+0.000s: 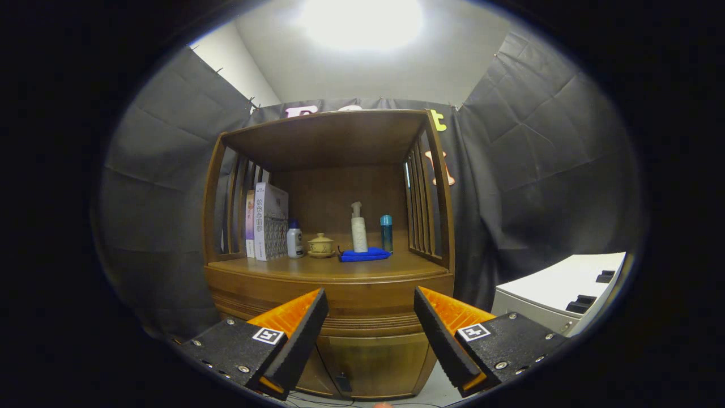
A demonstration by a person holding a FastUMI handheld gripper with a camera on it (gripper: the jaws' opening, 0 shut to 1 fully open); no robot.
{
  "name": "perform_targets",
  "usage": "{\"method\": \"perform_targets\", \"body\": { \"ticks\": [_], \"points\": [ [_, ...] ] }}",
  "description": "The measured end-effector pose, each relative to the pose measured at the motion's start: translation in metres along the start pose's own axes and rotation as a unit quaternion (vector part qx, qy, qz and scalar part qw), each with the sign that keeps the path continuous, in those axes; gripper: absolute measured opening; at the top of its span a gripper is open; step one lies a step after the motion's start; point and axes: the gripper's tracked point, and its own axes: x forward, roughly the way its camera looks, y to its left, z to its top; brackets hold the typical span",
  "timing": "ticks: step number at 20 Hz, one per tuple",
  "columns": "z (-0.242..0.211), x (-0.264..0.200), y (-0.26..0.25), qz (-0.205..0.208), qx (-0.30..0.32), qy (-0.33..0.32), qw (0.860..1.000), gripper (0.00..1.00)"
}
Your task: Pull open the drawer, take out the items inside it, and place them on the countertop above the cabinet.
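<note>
A wooden cabinet [334, 294] with an open shelf stands straight ahead of me. Its drawer front [371, 309] lies under the countertop [317, 267] and looks closed. My gripper [371, 297] is open, fingers spread wide, hovering a short way in front of the drawer with nothing between them. On the countertop stand a white pump bottle [359, 229], a blue-capped bottle [386, 232], a folded blue cloth [364, 255], a small yellow lidded cup [320, 246], a white bottle with a dark cap [294, 239] and some books [266, 221]. The drawer's inside is hidden.
Below the drawer is a lower cabinet door [374, 362] with a small dark handle [342, 382]. A white appliance [566, 292] stands to the right of the cabinet. Slatted wooden sides [422, 204] flank the shelf. Black cloth walls surround the booth.
</note>
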Motion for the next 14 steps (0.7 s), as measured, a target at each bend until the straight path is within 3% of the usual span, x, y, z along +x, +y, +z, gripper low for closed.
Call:
{"method": "perform_targets", "body": {
  "ticks": [14],
  "points": [
    [-0.020, 0.078, 0.044, 0.037, 0.020, 0.028, 0.999, 0.96]
  ]
}}
